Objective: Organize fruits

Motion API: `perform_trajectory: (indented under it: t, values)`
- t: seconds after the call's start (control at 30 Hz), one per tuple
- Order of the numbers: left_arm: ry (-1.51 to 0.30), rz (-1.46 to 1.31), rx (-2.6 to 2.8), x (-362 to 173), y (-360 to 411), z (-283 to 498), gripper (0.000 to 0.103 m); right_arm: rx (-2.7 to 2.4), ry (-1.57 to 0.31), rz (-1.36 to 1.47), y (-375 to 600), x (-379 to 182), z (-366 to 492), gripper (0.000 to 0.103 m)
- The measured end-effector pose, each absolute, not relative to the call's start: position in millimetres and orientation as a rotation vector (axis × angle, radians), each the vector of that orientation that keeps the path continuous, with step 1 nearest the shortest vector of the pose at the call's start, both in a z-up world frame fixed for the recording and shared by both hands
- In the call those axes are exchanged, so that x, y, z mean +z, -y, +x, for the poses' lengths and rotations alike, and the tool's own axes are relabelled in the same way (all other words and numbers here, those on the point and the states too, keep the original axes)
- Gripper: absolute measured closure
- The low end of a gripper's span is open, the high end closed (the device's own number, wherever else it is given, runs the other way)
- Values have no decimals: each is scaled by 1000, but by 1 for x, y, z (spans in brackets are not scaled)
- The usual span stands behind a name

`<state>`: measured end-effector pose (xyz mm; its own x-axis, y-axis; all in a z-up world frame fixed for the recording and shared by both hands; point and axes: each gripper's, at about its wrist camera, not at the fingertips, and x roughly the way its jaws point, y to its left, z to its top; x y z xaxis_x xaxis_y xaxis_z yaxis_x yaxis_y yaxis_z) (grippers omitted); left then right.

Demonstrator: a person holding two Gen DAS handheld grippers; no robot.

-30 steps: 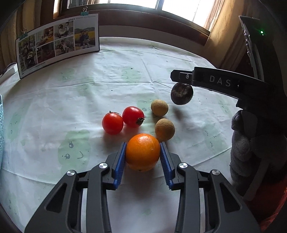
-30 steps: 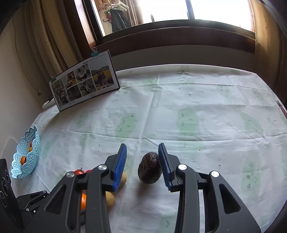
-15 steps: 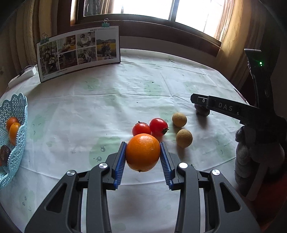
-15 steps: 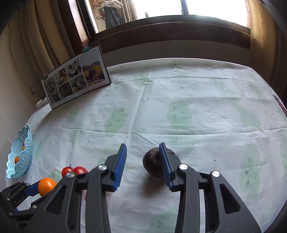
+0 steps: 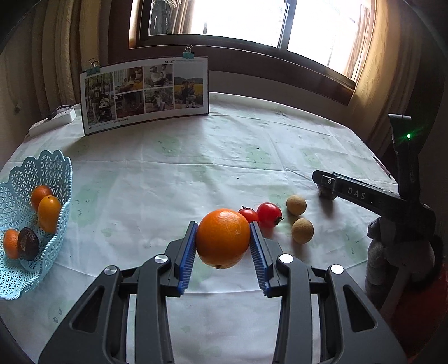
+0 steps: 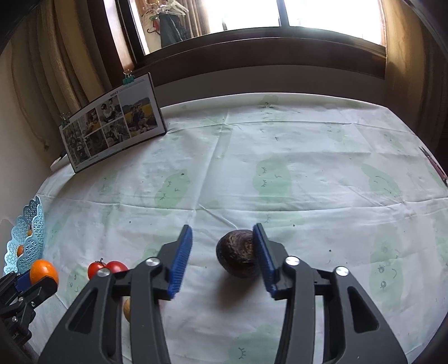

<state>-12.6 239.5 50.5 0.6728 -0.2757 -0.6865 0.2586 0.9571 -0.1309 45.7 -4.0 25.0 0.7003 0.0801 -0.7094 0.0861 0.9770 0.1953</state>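
A table covered with a pale cloth printed with green patches fills both views. At its far edge a photo board stands upright, held by clips, below a bright window. On the left side of the table sits a light blue lattice basket holding several small orange fruits and one dark fruit.

The left gripper is clenched on an orange, both blue pads pressed against its sides; the orange is off the cloth, near the middle front of the table, well apart from the basket. Behind it two tomatoes lie touching each other, and just to their right are two small tan fruits, close together but apart.

The right gripper is released, its jaws spread wide above the cloth. A dark brown fruit rests on the table between them, touching or almost touching the right pad, with a clear gap to the left pad. From the left wrist view this fruit is mostly hidden behind the right gripper's finger, at the right edge of the table. A gloved hand grips the right tool's handle.
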Motion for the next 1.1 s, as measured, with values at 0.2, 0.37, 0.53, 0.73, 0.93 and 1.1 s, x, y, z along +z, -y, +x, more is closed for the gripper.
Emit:
perform_trajectory:
  t: [0.2,0.37,0.53,0.73,0.93,1.1]
  values:
    - [-736,-29,-268,60,-250,-15,65,-19,-853,281,18,13,52,42]
    - [-706,-29,-248,66,-258,-18,65,-5,-865,243,10,10,53,60]
    - [-717,-38,-233,63,-265,-21,63,-4,-858,228,5,12,51,60]
    - [-755,-52,-201,49,-277,-23,37,-7,-817,226,4,21,45,60]
    - [-791,-56,-195,37,-279,-12,37,12,-807,234,2,24,42,60]
    - [-837,-53,-215,22,-271,-1,45,21,-787,240,3,29,40,60]
